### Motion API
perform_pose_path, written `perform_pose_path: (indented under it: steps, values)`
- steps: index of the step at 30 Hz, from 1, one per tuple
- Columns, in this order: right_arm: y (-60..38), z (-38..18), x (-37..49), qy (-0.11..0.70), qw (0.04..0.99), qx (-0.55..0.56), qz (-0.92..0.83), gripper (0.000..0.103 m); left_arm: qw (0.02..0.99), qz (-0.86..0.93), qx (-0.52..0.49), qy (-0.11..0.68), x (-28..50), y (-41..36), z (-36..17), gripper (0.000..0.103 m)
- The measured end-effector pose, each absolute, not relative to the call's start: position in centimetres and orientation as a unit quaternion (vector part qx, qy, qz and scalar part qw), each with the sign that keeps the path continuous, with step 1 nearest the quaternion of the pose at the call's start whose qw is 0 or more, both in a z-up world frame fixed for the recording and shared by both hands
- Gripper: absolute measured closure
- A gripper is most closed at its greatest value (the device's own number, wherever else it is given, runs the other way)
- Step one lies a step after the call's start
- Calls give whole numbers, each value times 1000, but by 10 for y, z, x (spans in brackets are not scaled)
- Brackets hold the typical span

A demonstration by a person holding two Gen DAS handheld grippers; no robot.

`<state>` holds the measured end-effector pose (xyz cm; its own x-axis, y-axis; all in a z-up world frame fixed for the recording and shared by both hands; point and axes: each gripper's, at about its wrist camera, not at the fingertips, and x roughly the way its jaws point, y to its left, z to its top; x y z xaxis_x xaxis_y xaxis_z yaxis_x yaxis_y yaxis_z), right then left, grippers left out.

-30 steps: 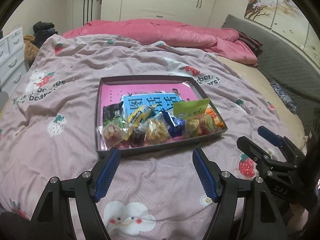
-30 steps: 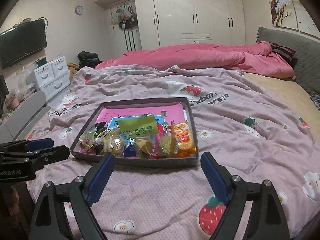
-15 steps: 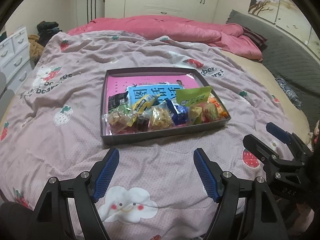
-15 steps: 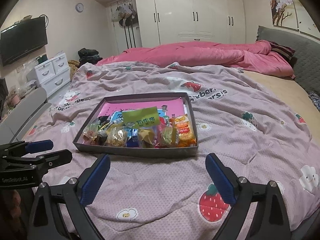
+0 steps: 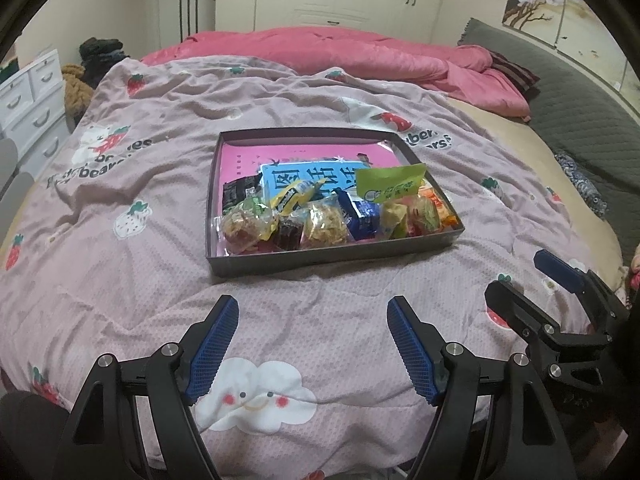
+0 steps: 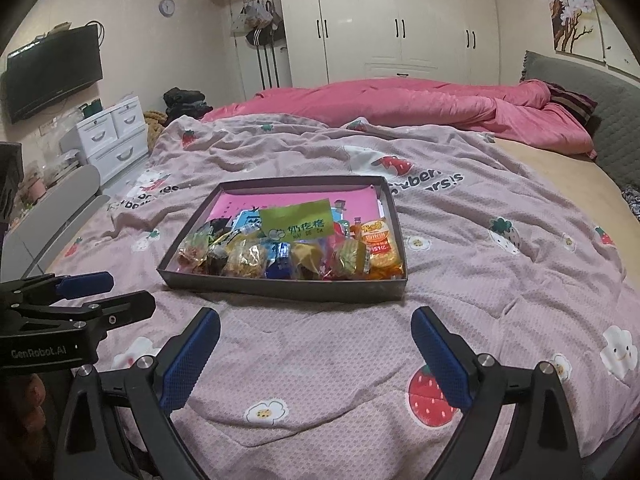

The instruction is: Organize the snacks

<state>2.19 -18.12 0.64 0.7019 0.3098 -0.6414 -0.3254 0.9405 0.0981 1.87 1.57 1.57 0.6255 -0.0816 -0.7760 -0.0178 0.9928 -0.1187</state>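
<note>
pink strawberry quilt [image 5: 160, 280] bears snack tray [image 5: 320, 262]; left tongs [image 5: 312, 344], right tongs [image 6: 316, 354] released, nothing between.

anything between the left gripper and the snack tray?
Nothing: only bare strawberry-print quilt between left gripper and snack tray, per the left wrist view.

A pink strawberry-print quilt [image 6: 460, 248] covers the near part of the bed, with a rumpled pink duvet [image 6: 400, 106] lying beyond it. White wardrobes [image 6: 400, 24] line the far wall. A television [image 6: 54, 72] hangs on the left wall above a white chest of drawers [image 6: 114, 136], and a round clock [image 6: 166, 6] hangs higher up.
</note>
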Motion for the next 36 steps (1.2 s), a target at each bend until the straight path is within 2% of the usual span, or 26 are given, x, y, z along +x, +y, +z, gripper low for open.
perform_pose_path:
  steps: [36]
  values:
    - [-186,-5,21,368,915,0,168,6,892,7,-31,450,12,9,-1,25]
